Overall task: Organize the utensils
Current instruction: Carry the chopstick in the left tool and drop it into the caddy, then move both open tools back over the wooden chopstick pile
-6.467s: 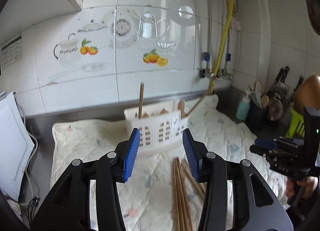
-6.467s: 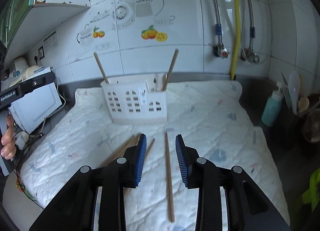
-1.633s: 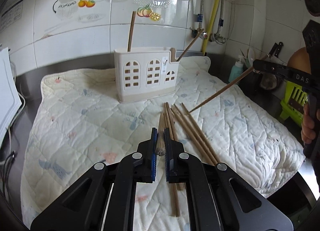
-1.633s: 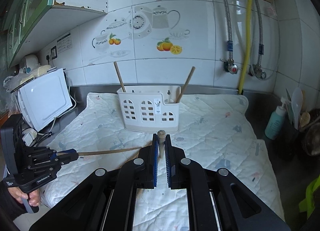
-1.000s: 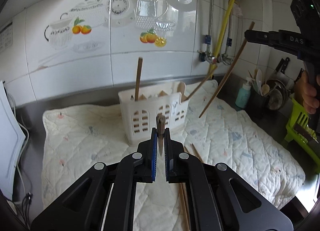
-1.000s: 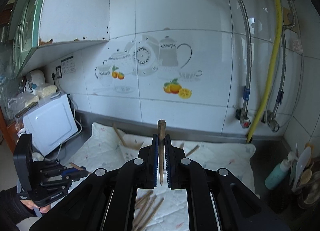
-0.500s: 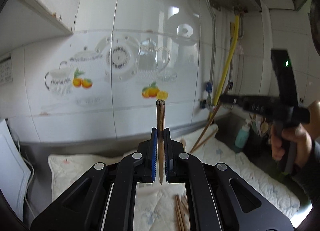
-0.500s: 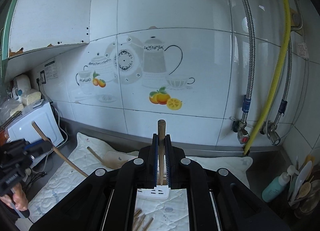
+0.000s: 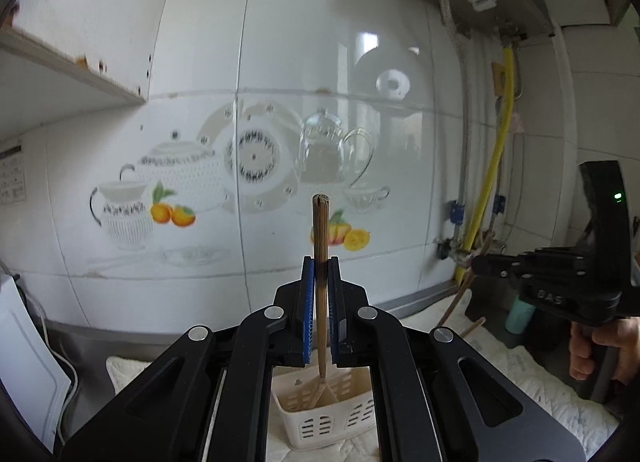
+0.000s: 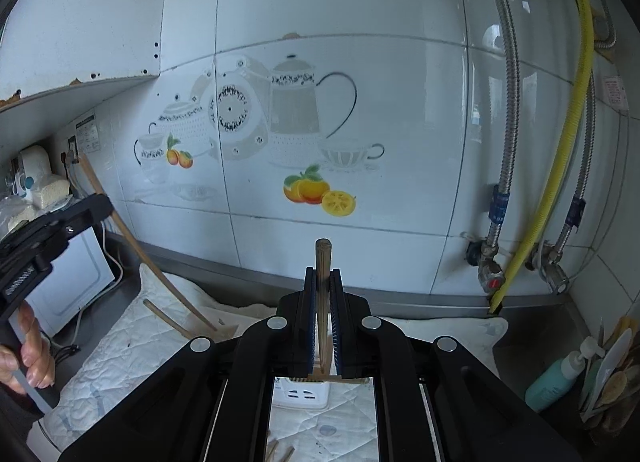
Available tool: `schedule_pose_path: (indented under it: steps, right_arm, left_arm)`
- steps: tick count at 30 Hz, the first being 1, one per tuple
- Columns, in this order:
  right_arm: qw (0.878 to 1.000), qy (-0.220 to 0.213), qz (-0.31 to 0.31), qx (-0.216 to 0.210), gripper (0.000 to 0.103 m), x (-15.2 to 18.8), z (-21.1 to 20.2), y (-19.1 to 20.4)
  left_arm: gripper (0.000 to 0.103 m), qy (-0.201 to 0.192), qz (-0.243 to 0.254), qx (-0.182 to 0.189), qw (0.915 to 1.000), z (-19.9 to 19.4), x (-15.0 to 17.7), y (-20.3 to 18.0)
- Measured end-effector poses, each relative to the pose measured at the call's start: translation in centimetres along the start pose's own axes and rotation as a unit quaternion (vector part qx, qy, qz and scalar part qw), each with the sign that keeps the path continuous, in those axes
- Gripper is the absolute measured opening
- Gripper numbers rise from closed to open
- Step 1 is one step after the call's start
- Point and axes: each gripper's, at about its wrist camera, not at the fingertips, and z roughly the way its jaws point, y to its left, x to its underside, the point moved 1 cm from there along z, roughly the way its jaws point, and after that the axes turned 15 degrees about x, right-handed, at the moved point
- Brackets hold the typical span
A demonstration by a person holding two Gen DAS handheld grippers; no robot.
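My left gripper (image 9: 320,266) is shut on a brown chopstick (image 9: 320,229) held upright, its lower tip reaching into the white slotted utensil holder (image 9: 320,418) below. My right gripper (image 10: 323,276) is shut on another chopstick (image 10: 322,258), also upright over the holder (image 10: 300,392). The left gripper and its slanted chopstick (image 10: 140,246) show at the left of the right wrist view. The right gripper body (image 9: 560,282) shows at the right of the left wrist view. Another chopstick (image 10: 168,320) leans in the holder.
A quilted white cloth (image 10: 116,346) covers the counter. Loose chopsticks (image 10: 280,454) lie on it below the right gripper. A white appliance (image 10: 68,282) stands at the left. A teal bottle (image 10: 556,378) and a pot of spoons (image 10: 616,378) stand at the right. A yellow hose (image 10: 560,165) runs down the tiled wall.
Both grippers have moved closer over the holder, chopsticks still upright. The left chopstick's tip now reaches into the holder.
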Motion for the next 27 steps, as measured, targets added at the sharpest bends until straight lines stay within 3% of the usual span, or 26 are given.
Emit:
schedule_pose_path:
  steps: [10,13,15,17,22,27]
  right_arm:
    - [1.000,0.030,-0.007,-0.001,0.007,1.9,2.4,0.7]
    - [0.999,0.033,-0.006,-0.004,0.012,2.3,2.5,1.0]
    - [1.000,0.030,-0.004,0.000,0.019,2.3,2.3,1.0]
    - [1.000,0.024,-0.004,0.003,0.021,2.2,1.7,0.9]
    - [1.000,0.004,0.003,0.004,0.024,2.7,-1.5,0.4]
    - [1.000,-0.001,0.007,0.006,0.026,5.4,-5.2,0.3]
  left_arm:
    - [0.005,0.050,-0.041,-0.013,0.9978,2.6,3.0,3.0]
    - [0.012,0.050,-0.038,-0.010,0.9980,2.4,3.0,2.9]
    - [0.030,0.047,-0.029,-0.016,0.9983,2.1,2.8,2.6]
    - [0.040,0.039,-0.021,-0.022,0.9988,1.4,2.5,2.1]
    - [0.040,0.021,-0.018,-0.023,0.9993,-1.0,1.6,1.2]
    - [0.049,0.011,-0.017,-0.021,0.9996,-4.4,2.1,0.0]
